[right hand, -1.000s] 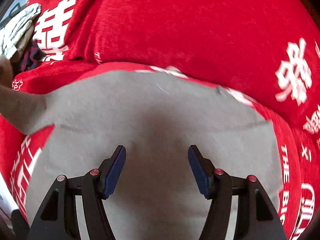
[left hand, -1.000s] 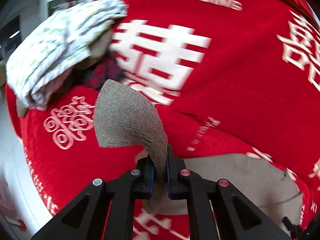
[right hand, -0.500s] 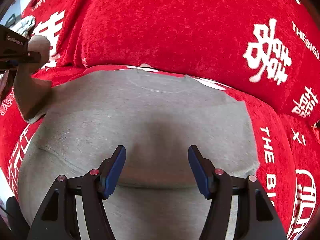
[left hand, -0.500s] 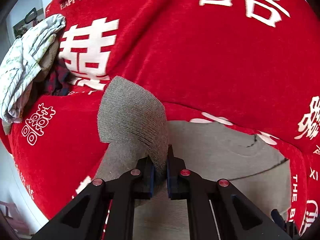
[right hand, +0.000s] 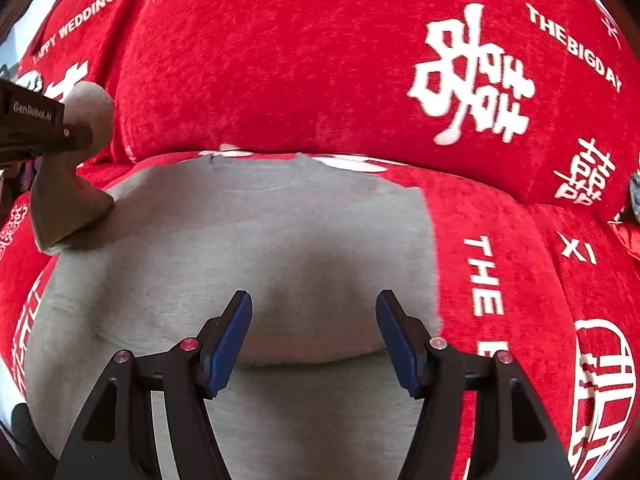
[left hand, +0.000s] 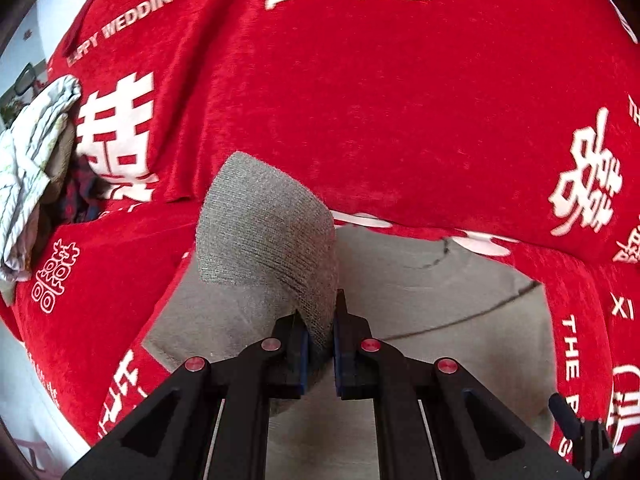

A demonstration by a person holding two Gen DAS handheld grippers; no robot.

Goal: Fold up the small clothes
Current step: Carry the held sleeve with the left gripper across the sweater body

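A grey knit garment (right hand: 280, 240) lies spread flat on the red sofa seat. My left gripper (left hand: 334, 312) is shut on its grey sleeve (left hand: 268, 232), which stands up from the jaws and curls over the garment's left part. In the right wrist view that lifted sleeve (right hand: 68, 200) hangs at the left edge under the left gripper's black finger (right hand: 76, 138). My right gripper (right hand: 314, 312) hovers open over the garment's lower middle, with nothing pinched between its blue pads (right hand: 228, 340). The neckline (left hand: 432, 264) points toward the backrest.
A red sofa cover (left hand: 360, 100) with white characters and lettering drapes the seat and backrest. At the far left lies a pile of clothes: a white patterned cloth (left hand: 32, 168) over a dark plaid one (left hand: 80, 192). Pale floor (left hand: 24, 400) shows at the lower left.
The left gripper has carried the sleeve rightward, from over the red seat to over the grey garment's body. The right gripper has also shifted right across the garment, still open.
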